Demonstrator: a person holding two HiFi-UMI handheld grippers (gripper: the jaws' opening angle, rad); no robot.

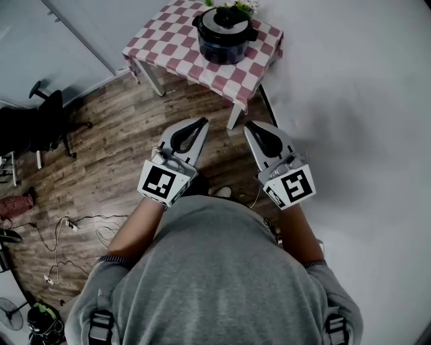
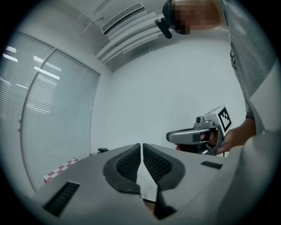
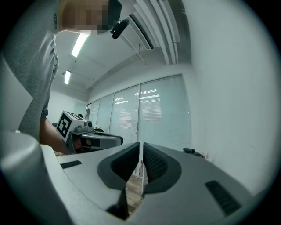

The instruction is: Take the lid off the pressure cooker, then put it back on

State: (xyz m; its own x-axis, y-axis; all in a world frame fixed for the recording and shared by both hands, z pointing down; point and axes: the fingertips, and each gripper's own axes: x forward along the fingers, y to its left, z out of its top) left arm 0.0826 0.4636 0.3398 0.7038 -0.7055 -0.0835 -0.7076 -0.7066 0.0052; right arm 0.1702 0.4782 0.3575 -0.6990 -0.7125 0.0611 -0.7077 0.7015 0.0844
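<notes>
The cooker (image 1: 225,42) stands well ahead of both grippers, on the far side of a small table (image 1: 168,47). Its lid (image 1: 227,20) is seated on top. Neither gripper is near it, and a stretch of floor (image 1: 114,155) lies between their tips and the table's edge.

The left gripper (image 1: 201,123) and the right gripper (image 1: 250,125) are held side by side, level, and point toward the table. Their tips lean slightly toward each other. Each gripper view shows its own jaws drawn together to a thin slit, with nothing between them. In each view the other gripper shows off to the side, held in a hand.

The cooker is a round, dark, glossy pot with a stubby black handle at each side. The lid is a flat silvery disc with a dark rim and a black bar-shaped grip across its middle. A bit of greenery (image 1: 237,5) shows just behind it.

The table wears a red-and-white checked cloth that hangs over the edges, and its legs (image 1: 152,78) are pale. The floor is wood-grain plank, brown and streaky. The wall (image 1: 350,101) to the right is plain and matte white.

The gripper bodies are smooth grey plastic and taper to a point, with black ribbed pads (image 2: 130,162) inset on the inner faces. A cube (image 1: 161,182) with black-and-white square markers sits at the rear of each.
</notes>
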